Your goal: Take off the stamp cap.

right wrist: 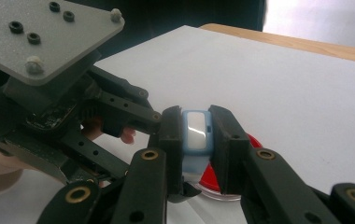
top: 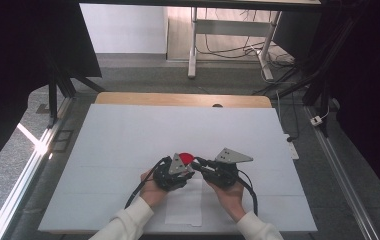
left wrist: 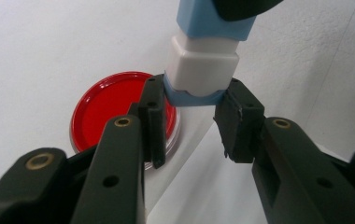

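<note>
- In the high view, a white sheet (top: 128, 140) is covering the wooden desk (top: 128, 98), whose bare edge is showing along the upper side.
- Just left of the frame's middle, in the lower half, the person's left hand (top: 151, 190) is holding the left hand-held gripper (top: 192, 165), which is pointing toward the right.
- In the left gripper view, this hand-held gripper (left wrist: 194, 100) is sitting with its jaws closed on the lower pale-blue end of a small white and pale-blue rectangular plastic block (left wrist: 202, 70); both pads are pressing on that end.
- A round red plastic lid with a clear rim (left wrist: 119, 109) is lying flat on the sheet at the left centre of that view, behind the left-hand jaw; whether they are touching I cannot tell.
- In the high view, the same red lid (top: 187, 157) is peeking out at mid-frame between the two grey three-cornered plates.
- To the right of it, the right hand (top: 230, 196) is holding the right hand-held gripper (top: 197, 163), which is pointing toward the left, meeting the other one.
- In the right gripper view, this hand-held gripper (right wrist: 197, 133) is clamping the block (right wrist: 195, 135) from both sides at the frame's centre, jaws drawn in tight on it.
- The block is being held between the two tools above the sheet, with the lid (right wrist: 213, 179) lying under and behind it.
</note>
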Available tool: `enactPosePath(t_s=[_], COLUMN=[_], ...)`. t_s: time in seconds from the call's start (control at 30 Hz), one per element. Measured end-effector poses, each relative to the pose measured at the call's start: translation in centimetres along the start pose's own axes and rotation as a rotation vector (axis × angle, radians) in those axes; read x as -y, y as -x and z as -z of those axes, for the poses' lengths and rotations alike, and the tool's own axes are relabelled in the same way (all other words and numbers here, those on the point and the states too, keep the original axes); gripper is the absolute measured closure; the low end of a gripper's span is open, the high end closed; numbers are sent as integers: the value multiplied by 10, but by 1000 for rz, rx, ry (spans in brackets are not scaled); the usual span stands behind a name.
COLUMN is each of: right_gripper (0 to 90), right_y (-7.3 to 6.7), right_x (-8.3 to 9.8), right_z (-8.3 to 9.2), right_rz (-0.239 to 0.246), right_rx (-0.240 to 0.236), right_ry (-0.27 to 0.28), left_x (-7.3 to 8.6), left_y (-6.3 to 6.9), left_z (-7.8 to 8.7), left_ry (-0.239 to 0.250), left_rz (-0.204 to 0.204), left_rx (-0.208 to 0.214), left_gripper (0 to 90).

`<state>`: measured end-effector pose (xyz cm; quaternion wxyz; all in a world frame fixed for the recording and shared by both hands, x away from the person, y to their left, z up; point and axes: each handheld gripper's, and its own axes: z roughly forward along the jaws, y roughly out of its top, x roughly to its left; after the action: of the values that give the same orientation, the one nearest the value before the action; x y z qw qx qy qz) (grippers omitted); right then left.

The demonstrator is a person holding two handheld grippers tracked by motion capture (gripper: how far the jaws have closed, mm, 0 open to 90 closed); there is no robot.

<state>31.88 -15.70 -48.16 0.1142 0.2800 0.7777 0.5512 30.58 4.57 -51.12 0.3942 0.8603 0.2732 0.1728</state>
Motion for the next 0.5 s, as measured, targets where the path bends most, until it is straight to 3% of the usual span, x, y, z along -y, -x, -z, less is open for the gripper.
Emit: enactPosePath(t_s=[0.27,0.5], right_gripper=[749,749], right_y=[0,0], right_x=[1,1], right_z=[-1,-2], right_rz=[0,-2], right_rx=[-7,-8], right_ry=[-16,-16], left_x=[0,0], left_y=[1,1], left_z=[-2,-1], left_ry=[-22,-31], left_rz=[-23,-52], left_rx=[13,-5], left_gripper=[647,649])
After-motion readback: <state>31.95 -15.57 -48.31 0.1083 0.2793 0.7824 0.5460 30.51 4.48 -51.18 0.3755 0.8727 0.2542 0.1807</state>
